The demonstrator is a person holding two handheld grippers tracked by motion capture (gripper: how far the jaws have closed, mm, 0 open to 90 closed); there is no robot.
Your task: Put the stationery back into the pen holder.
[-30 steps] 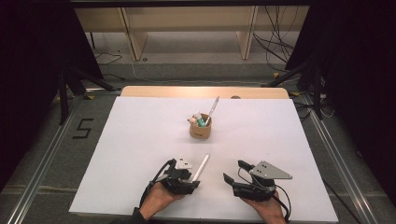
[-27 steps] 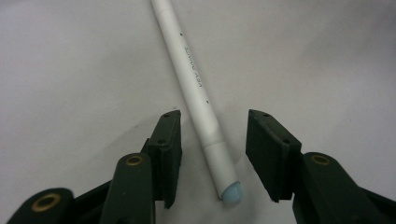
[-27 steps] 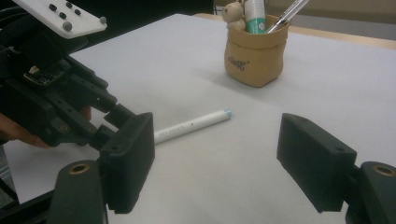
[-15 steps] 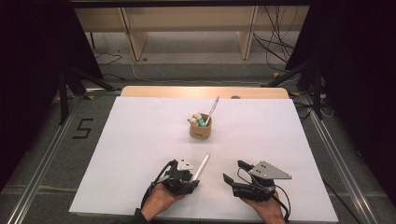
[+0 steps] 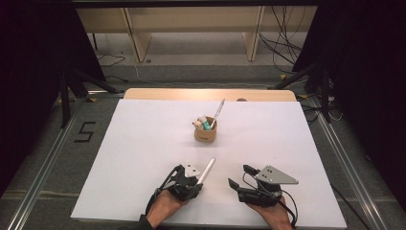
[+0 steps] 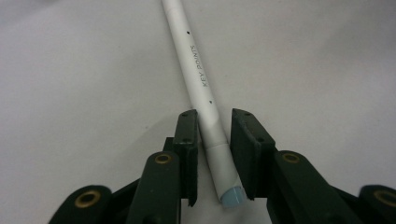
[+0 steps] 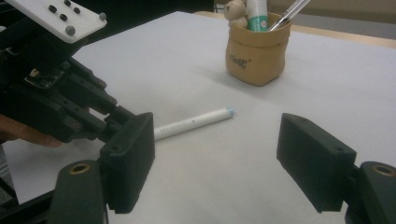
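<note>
A white table [image 5: 143, 143] fills the room's middle, and a small tan pot [image 5: 205, 132] of pens stands well back on it, probably where this pen belongs. At the near edge the right gripper [image 5: 239, 177] rests with its jaws wide apart and empty, seemingly waiting. The left gripper [image 5: 197, 178] has just been closing its jaws around the white pen [image 6: 198, 74], which lies flat on the table; the left gripper view shows one pad touching the barrel and a sliver of gap at the other, so no firm hold yet.
</note>
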